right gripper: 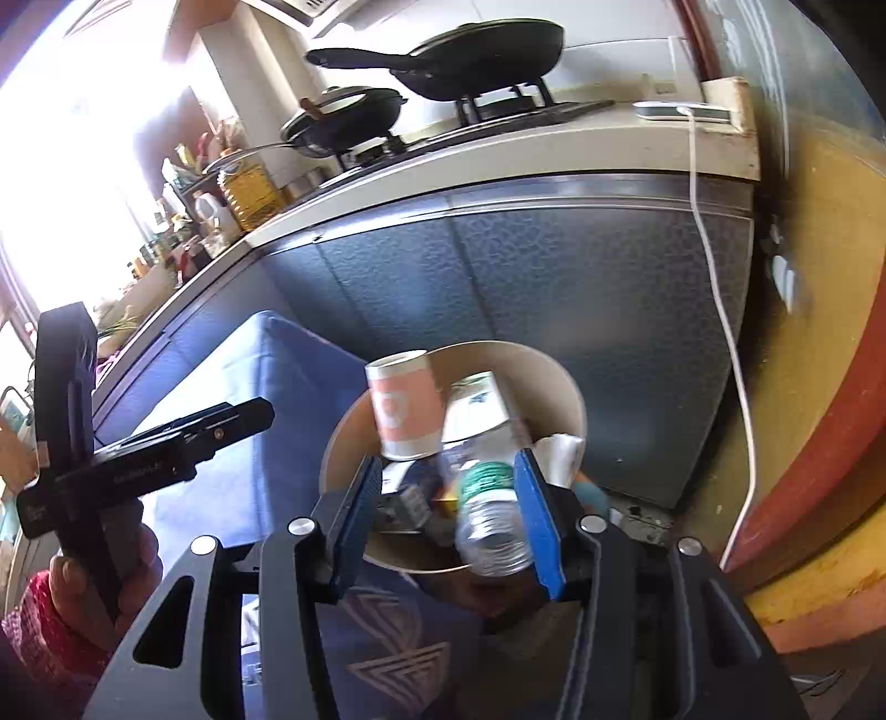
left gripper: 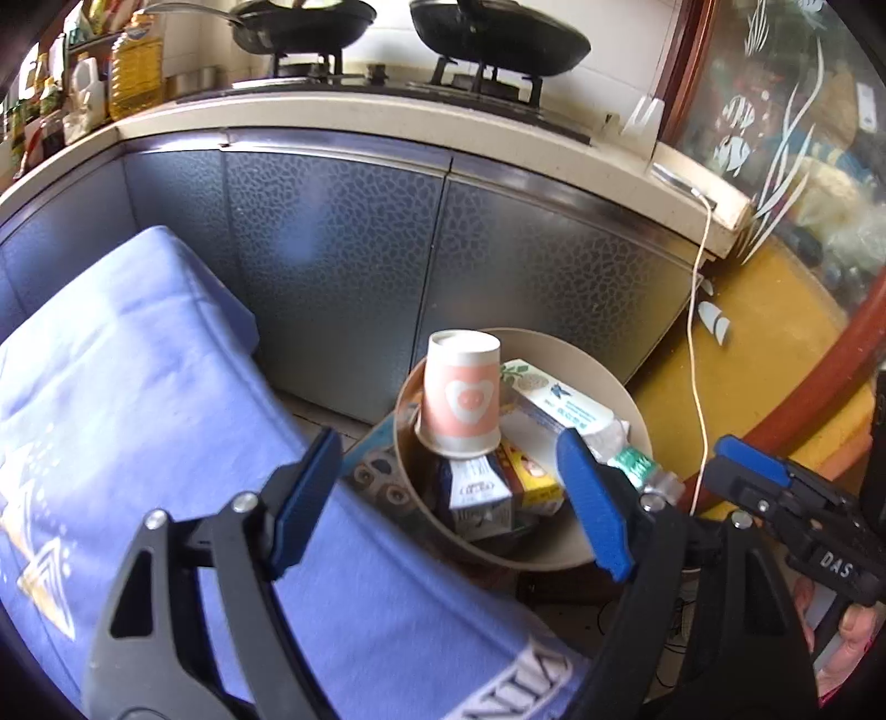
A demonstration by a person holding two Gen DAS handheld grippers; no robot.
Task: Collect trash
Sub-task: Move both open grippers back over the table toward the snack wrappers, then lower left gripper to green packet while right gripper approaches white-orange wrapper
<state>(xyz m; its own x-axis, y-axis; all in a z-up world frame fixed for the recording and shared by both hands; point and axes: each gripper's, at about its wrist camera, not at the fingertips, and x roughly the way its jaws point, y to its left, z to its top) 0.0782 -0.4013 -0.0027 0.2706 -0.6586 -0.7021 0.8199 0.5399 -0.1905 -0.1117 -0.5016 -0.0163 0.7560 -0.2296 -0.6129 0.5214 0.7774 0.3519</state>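
Observation:
A round beige bin (left gripper: 620,387) (right gripper: 559,382) stands on the floor by the blue-covered table. It holds an upside-down pink paper cup (left gripper: 462,396) (right gripper: 404,407), a white carton (left gripper: 559,404) (right gripper: 479,407), small boxes (left gripper: 479,490) and a clear plastic bottle with a green label (right gripper: 490,515) (left gripper: 637,462). My left gripper (left gripper: 454,498) is open and empty above the bin's near rim. My right gripper (right gripper: 448,515) is open above the bin; the bottle lies between its fingers, against the right pad (right gripper: 540,526), blurred.
The blue cloth-covered table (left gripper: 138,399) (right gripper: 266,399) lies left of the bin. Grey cabinet doors (left gripper: 343,266) rise behind it under a counter with pans (left gripper: 498,39). A white cable (left gripper: 695,343) hangs at the right beside a yellow wall (left gripper: 775,332).

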